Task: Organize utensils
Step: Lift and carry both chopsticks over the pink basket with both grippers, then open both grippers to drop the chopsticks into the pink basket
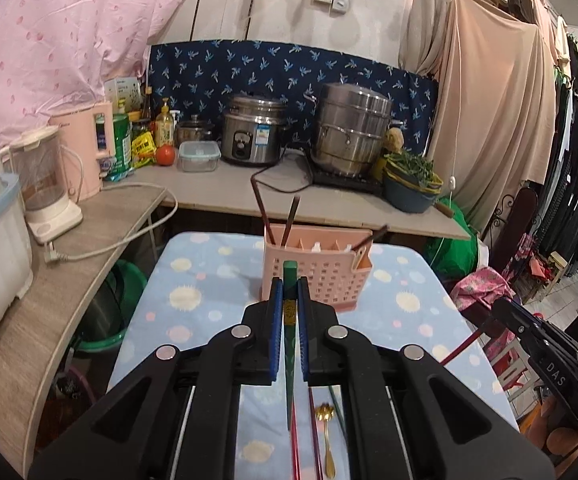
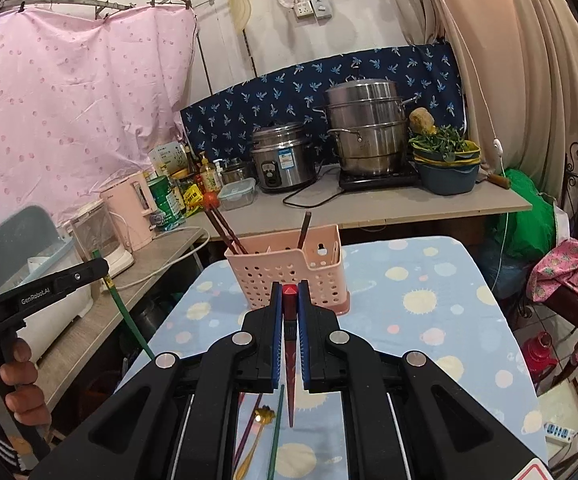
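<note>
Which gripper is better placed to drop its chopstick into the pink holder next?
Probably the right gripper: its red chopstick lines up close in front of the pink holder. The left gripper, shut on the green chopstick, seems off to the side.

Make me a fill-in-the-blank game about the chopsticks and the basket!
1. The left gripper holds a ____ chopstick.
2. The right gripper holds a ____ chopstick.
3. The basket is ____ in color.
4. The gold utensil lying on the cloth is a ____.

Missing words: green; red; pink; spoon
</note>
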Tool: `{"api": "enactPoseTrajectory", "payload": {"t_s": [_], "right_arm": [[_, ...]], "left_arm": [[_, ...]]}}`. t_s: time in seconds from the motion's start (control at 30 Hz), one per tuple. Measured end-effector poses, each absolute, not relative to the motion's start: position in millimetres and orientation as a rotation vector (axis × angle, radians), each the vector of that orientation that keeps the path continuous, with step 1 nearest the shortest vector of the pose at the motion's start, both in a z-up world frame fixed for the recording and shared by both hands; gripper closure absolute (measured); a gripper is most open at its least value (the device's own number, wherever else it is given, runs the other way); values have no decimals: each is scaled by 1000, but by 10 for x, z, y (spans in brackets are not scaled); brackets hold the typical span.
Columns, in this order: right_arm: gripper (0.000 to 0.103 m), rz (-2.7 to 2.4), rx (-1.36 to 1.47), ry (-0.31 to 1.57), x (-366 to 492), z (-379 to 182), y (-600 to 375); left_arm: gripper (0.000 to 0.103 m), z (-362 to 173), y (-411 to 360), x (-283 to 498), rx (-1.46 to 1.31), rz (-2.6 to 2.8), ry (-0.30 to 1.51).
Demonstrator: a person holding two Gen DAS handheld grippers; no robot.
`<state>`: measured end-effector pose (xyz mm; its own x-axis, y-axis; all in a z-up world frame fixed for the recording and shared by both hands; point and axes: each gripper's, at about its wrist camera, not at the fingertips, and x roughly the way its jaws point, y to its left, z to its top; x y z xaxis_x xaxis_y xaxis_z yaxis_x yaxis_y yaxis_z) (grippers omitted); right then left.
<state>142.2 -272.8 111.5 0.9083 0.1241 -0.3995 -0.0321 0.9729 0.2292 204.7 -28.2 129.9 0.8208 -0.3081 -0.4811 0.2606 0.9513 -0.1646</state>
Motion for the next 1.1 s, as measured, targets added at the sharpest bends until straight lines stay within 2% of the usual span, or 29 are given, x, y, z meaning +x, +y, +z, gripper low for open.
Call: {"api": "enactPoseTrajectory", "payload": {"t_s": [0.37,0.6,0.8,1.1], "right_arm": [[96,85,253,280,2137,1818,-2850],[96,80,296,207,2699,2158,-2954],[96,69,286,234,3191,2042,-2941],[96,85,267,342,3579,1535,-2824]], "left_arm": [[96,2136,-512,2583,-107,-316,353],[96,2478,-717,3063,-89,-289,270],[96,2387,-848,3522,-83,-280,289],[96,1836,-944,3912,-59,-264,404]]}}
